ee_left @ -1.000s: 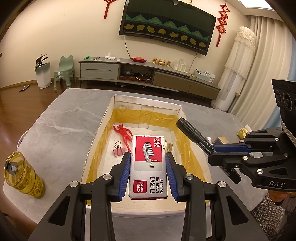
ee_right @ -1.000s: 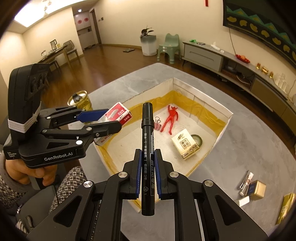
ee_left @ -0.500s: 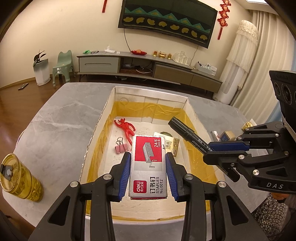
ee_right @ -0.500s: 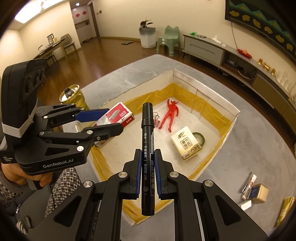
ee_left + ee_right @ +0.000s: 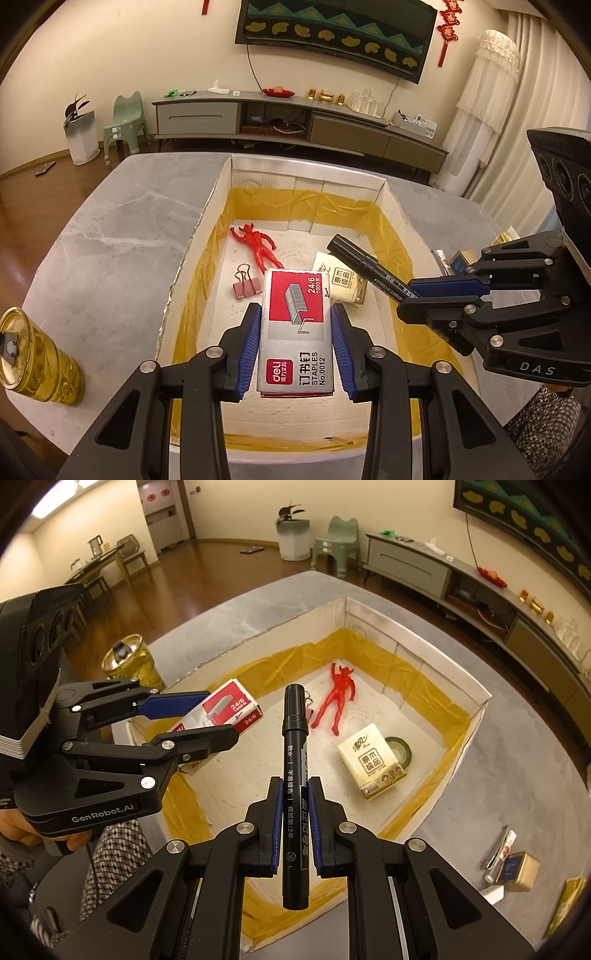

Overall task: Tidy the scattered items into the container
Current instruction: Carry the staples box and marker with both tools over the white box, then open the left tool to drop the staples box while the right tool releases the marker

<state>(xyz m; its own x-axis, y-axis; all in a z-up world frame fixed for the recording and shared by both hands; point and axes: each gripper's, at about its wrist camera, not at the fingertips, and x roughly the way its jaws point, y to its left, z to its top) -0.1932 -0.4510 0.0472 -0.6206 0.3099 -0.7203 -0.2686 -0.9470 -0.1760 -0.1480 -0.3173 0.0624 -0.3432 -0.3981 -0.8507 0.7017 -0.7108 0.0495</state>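
Observation:
My left gripper (image 5: 295, 325) is shut on a red and silver staple box (image 5: 297, 325), held above the near end of the open cardboard box (image 5: 303, 181). My right gripper (image 5: 295, 794) is shut on a black marker (image 5: 294, 760), which points over the box's interior. In the left wrist view the marker (image 5: 365, 264) reaches in from the right. Inside the box lie a red figurine (image 5: 260, 247), a pink binder clip (image 5: 245, 286), a tissue pack (image 5: 373, 764) and a green tape roll (image 5: 400, 749).
A gold can (image 5: 33, 362) stands on the grey marble table (image 5: 110, 229) left of the box. Right of the box lie a small gold and blue tin (image 5: 517, 866), a thin tube (image 5: 498, 853) and a yellow packet (image 5: 567, 901). A person's checkered sleeve (image 5: 110, 849) shows below the left gripper.
Both grippers have moved forward over the box, each keeping its hold. The marker now sits further over the interior and the tissue pack shows more fully.

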